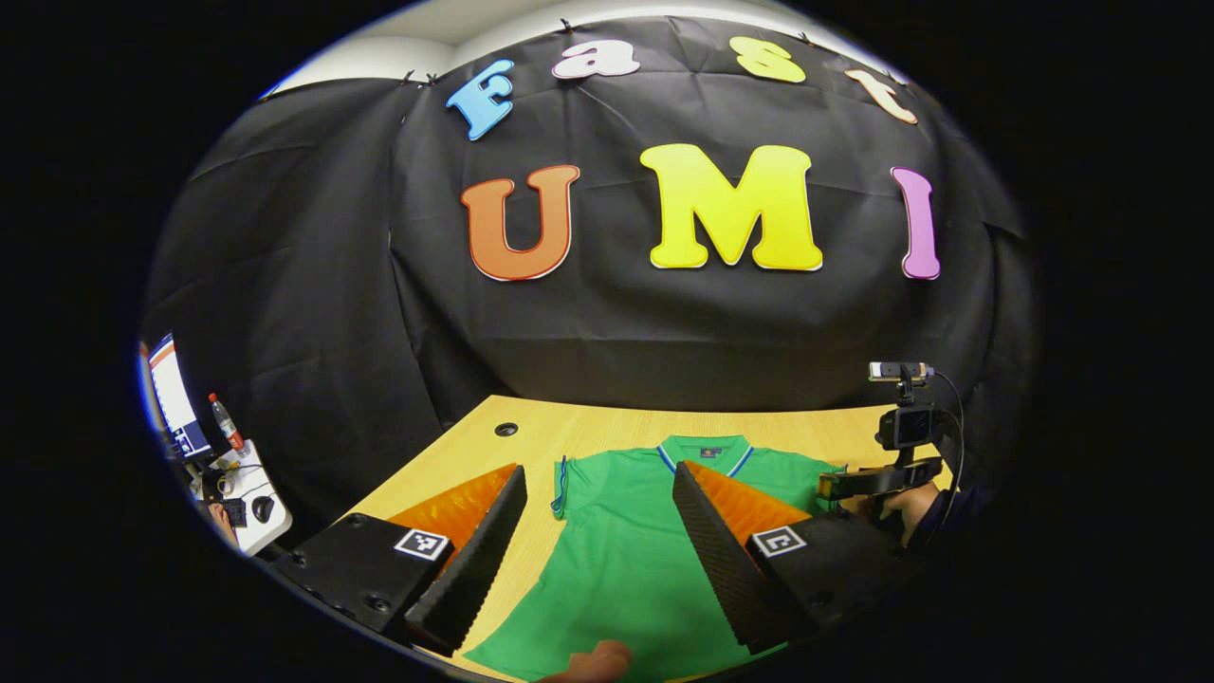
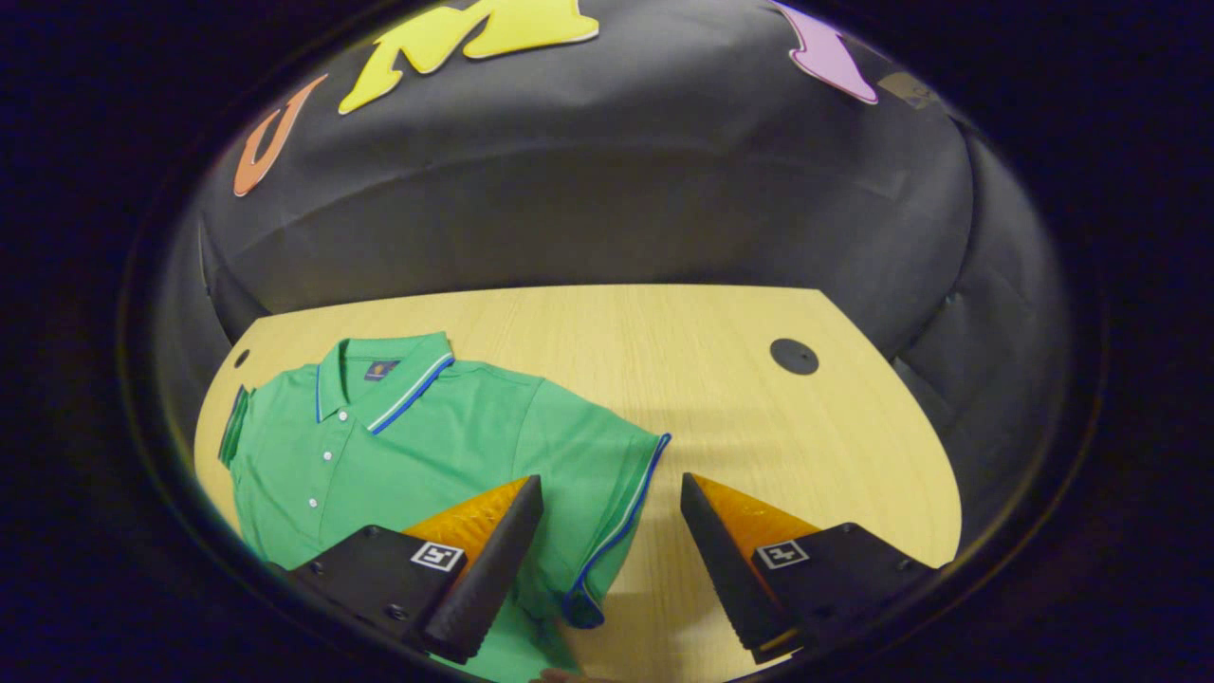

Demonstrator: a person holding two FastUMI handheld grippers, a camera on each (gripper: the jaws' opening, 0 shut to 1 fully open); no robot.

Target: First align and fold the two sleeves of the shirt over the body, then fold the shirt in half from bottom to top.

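Two grippers: both spread wide, holding nothing.
Left gripper (image 1: 597, 493): above the green shirt (image 1: 626, 560) body, on the table (image 1: 588, 432).
Right gripper (image 2: 612, 503): over the shirt's right sleeve (image 2: 607, 503) hem.

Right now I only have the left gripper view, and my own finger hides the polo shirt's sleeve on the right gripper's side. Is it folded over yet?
Observer: No. That sleeve lies spread flat on the table, beside the body.
Operator: Has the right gripper pinched it?
Observer: No. The right gripper is open, and the blue-trimmed cuff shows between its spread fingers.
Operator: Anything on the table beyond it?
Observer: A round dark hole in the tabletop, farther out.
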